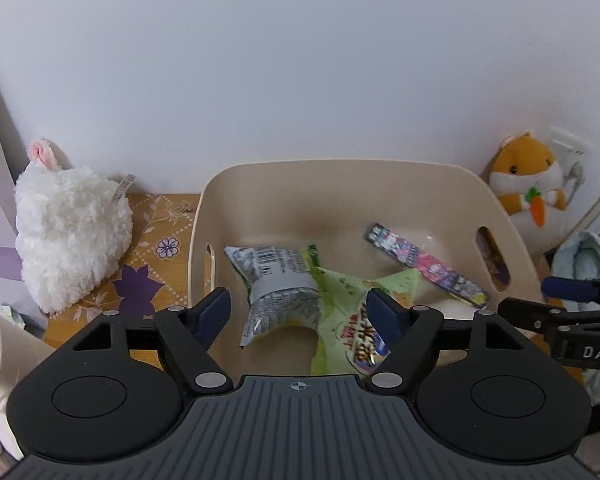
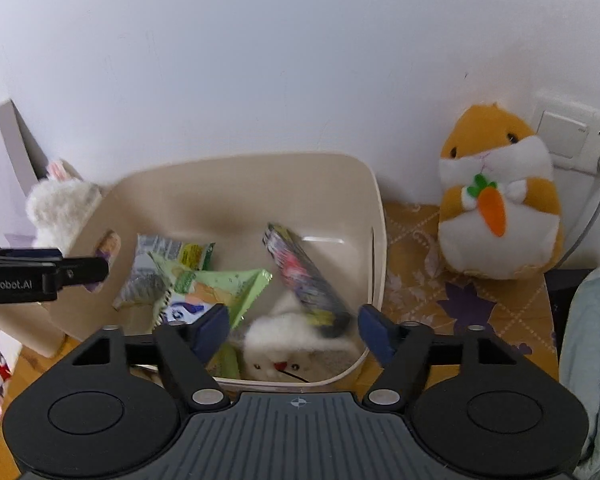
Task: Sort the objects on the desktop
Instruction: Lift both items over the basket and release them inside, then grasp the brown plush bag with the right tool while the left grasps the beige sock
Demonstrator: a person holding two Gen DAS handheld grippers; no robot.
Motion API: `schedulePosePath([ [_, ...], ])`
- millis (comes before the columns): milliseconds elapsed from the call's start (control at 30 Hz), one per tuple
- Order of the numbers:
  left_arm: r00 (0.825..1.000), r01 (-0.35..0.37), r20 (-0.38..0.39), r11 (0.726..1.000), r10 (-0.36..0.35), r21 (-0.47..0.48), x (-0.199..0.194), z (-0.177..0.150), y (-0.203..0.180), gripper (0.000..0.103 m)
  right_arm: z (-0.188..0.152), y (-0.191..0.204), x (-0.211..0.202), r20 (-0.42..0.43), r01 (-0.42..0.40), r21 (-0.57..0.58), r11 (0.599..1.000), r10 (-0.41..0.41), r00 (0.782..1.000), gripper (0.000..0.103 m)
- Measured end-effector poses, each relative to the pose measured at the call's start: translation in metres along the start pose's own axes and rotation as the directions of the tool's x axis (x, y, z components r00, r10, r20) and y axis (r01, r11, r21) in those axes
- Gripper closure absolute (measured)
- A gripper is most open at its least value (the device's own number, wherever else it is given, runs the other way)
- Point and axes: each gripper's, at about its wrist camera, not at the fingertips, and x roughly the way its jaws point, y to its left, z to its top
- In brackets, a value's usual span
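A beige plastic bin (image 1: 340,166) stands against the wall. Inside it lie a silver snack packet (image 1: 276,280), a green packet (image 1: 352,308) and a long colourful packet (image 1: 424,264). My left gripper (image 1: 298,312) hangs open over the silver and green packets, with neither pad touching them. My right gripper (image 2: 294,328) is open over the bin's near right corner (image 2: 374,208). Below and between its fingers lies a small white plush toy (image 2: 284,344). The blurred colourful packet (image 2: 304,276) leans over that toy. The green packet (image 2: 220,284) shows to the left.
A fluffy white rabbit plush (image 1: 68,240) sits left of the bin. An orange hamster plush (image 2: 496,200) holding a carrot sits on the right, by a wall socket (image 2: 568,136). Light blue cloth (image 2: 592,340) lies at the far right. A flowered cloth (image 2: 460,280) covers the table.
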Motion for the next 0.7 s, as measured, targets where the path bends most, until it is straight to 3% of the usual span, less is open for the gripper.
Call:
schedulePosePath([
  [100,0.999,0.041,0.007,0.999,-0.041,0.016,-0.014,-0.004,0.004,0.026,-0.005,0.0,-0.018,0.044,0.027,-0.012,1.0,-0.026,0.999,0.003],
  [333,0.995,0.1,-0.02,0.994,-0.1,0.044,-0.035,-0.024,0.017,0.026,-0.034,-0.008,-0.042,0.071,0.044,-0.07,0.997,-0.039,0.997,0.0],
  [700,0.974,0.148,-0.179,0.988,-0.138,0.046,-0.009,-0.082,0.029,0.026,-0.088,-0.019,-0.024,-0.105,0.121,-0.04,0.992,-0.124,0.987,0.0],
])
